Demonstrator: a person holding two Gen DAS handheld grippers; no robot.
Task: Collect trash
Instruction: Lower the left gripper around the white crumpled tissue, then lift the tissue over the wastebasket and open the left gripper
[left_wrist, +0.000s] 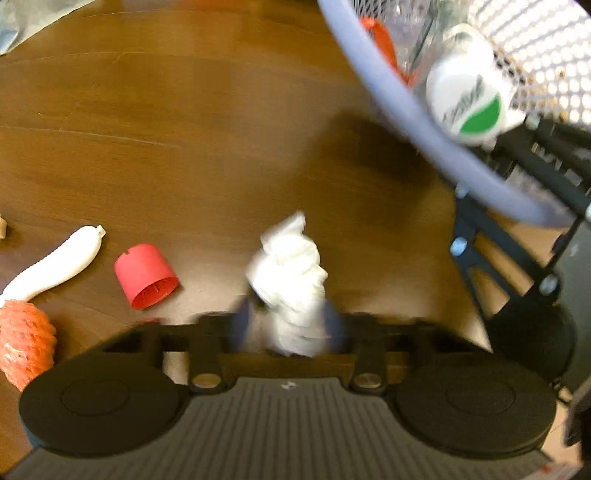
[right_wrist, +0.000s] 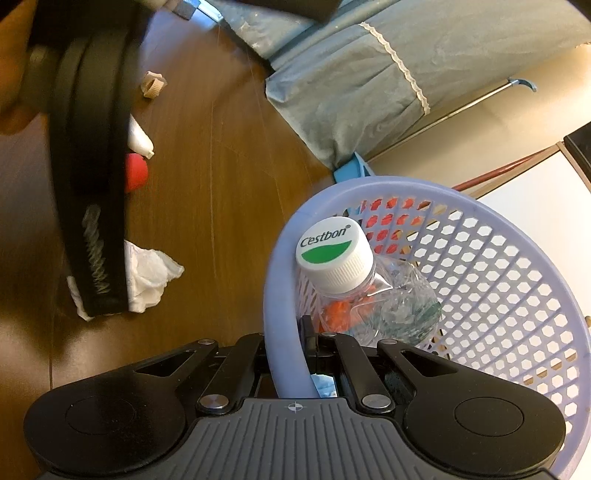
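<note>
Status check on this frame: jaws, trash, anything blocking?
Left gripper shut on crumpled tissue. Right gripper clamped on basket rim. Red cap still on table; path to basket clear.

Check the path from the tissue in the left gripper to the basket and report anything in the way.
Nothing visible blocks it. The left gripper is shut on the tissue; bare table lies between it and the basket. Only the basket's rim must be cleared. The bottle inside leaves room.
</note>
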